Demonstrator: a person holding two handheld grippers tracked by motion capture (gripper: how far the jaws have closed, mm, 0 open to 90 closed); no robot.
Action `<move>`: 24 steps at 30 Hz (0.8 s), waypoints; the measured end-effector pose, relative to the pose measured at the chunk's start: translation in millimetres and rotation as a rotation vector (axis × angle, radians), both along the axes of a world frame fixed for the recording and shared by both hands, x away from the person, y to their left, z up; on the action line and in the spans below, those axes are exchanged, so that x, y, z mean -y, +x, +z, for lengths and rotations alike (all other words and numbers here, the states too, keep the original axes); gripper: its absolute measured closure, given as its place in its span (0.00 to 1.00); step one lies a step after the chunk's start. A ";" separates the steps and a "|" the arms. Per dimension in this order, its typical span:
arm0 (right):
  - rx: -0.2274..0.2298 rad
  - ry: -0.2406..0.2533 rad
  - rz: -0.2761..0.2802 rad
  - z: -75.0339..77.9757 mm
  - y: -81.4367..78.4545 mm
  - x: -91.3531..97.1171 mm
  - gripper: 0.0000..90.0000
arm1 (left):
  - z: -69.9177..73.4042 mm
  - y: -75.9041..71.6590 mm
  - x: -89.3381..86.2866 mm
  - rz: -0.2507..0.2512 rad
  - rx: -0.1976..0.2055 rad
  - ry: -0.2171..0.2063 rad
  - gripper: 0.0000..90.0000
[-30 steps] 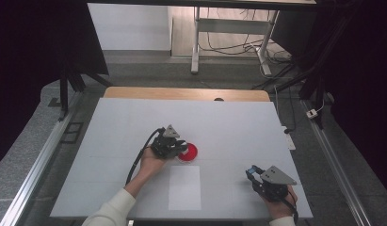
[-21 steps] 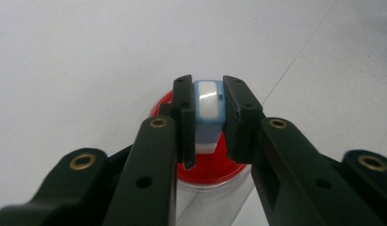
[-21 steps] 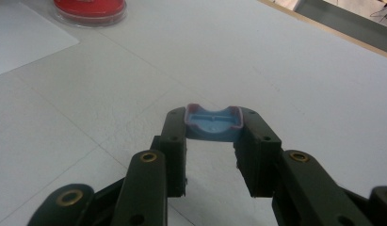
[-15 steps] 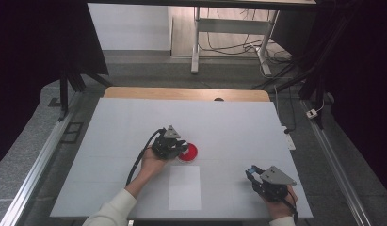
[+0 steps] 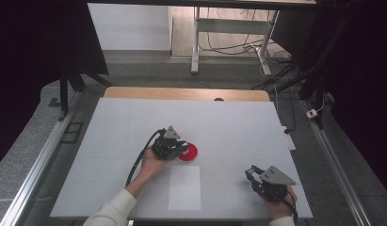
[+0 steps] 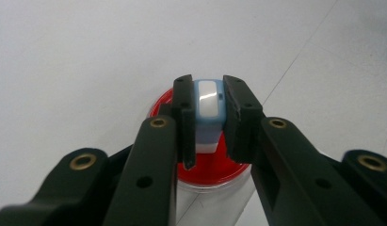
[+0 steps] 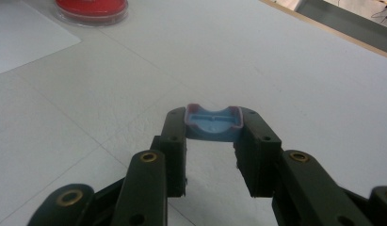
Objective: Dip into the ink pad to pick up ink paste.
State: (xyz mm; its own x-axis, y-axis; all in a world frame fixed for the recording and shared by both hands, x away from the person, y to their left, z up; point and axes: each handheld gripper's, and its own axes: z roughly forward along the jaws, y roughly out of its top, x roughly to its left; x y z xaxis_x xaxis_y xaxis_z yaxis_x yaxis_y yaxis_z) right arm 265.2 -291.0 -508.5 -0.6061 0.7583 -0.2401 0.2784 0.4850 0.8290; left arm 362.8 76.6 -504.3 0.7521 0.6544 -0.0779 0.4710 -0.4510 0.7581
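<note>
I keep the left gripper [image 6: 209,110] clamped on the blue-and-white block [image 6: 209,106], over the red dish [image 5: 188,152] at table centre, apparently for pressing. At 4 o'clock, my right gripper [image 7: 213,123] pinches the blue cap [image 7: 213,125], seemingly parked aside.

**Two blue pieces held, red dish on the table**

We note a small blue-and-white block [image 6: 209,108] clamped upright, directly above a round red dish [image 6: 210,165] lying flat mid-table. We also see a blue cap-like piece [image 7: 213,123], hollow side up, pinched at both ends, well apart from the dish.
</note>
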 end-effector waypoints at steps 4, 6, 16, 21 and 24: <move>-0.001 -0.002 0.000 0.2 -0.3 -0.3 0.72 | 0.0 -0.8 1.0 -0.002 0.006 0.007 0.85; -0.002 -0.001 0.000 0.1 -0.4 -0.6 0.72 | -0.1 -0.8 0.7 -0.002 0.005 0.007 0.85; -0.002 0.001 0.000 -0.1 -0.2 -0.6 0.72 | 0.9 -1.6 1.2 0.001 0.010 0.013 0.85; 0.000 0.002 0.000 0.1 0.0 0.1 0.72 | 5.5 -3.0 0.6 0.003 0.015 0.019 0.84; 0.000 0.002 -0.001 0.3 -0.1 0.2 0.72 | 5.9 -3.2 0.6 0.006 0.015 0.018 0.84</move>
State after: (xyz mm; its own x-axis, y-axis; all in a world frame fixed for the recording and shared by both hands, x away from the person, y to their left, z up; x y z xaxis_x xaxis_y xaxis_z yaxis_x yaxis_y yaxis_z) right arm 265.1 -291.2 -508.2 -0.6054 0.7592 -0.2390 0.2784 0.4833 0.8300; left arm 359.6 76.0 -498.4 0.7492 0.6601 -0.0553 0.4626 -0.4616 0.7569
